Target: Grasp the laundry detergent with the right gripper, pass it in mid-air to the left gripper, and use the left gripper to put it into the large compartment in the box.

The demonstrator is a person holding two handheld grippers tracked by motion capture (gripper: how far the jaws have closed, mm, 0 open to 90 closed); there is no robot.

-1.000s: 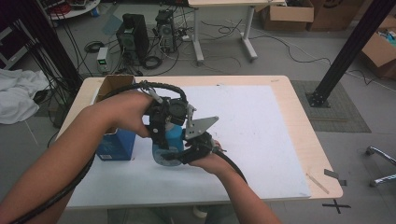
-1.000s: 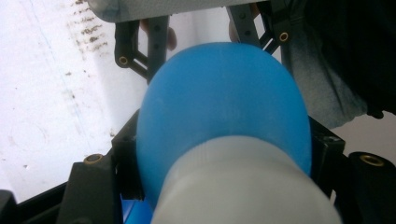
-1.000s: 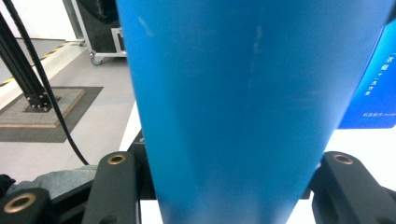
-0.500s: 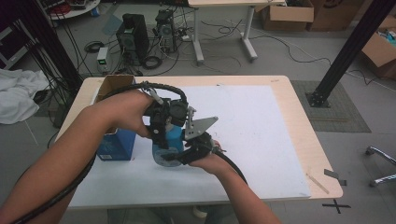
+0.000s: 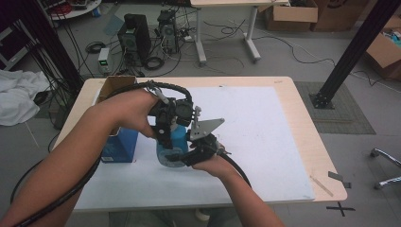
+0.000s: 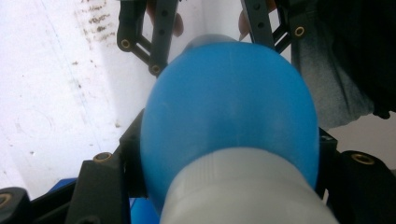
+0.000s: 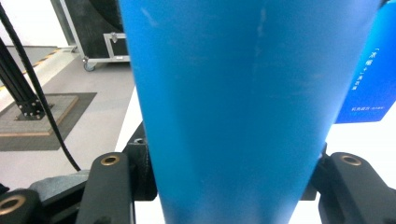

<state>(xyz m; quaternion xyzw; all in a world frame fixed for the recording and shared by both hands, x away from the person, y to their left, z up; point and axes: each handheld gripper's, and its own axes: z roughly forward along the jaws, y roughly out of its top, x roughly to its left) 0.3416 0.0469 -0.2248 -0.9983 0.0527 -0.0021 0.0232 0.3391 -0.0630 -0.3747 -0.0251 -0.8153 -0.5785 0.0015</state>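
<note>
Looking down from the high view, both grippers met over a blue bottle (image 5: pixel 171 144) near the middle of the white mat (image 5: pixel 265 142) on the wooden table (image 5: pixel 302 137). The left gripper (image 5: pixel 166 124) came at the bottle from above and the right gripper (image 5: pixel 191 153) from its near right side. A blue box (image 5: pixel 118 144) stood just left of the bottle, with an open cardboard box (image 5: pixel 113 85) beyond it at the table's far left.

Left gripper view: the jaws were pressed against both sides of the bottle (image 6: pixel 229 116) near its white neck (image 6: pixel 243 191); the other gripper's black linkages (image 6: pixel 159 37) flanked its far end.

Right gripper view: the jaws pinched the bottle's blue body (image 7: pixel 247 107) from both sides. The blue box (image 7: pixel 369 70) with white print stood at the right, beyond the bottle.
</note>
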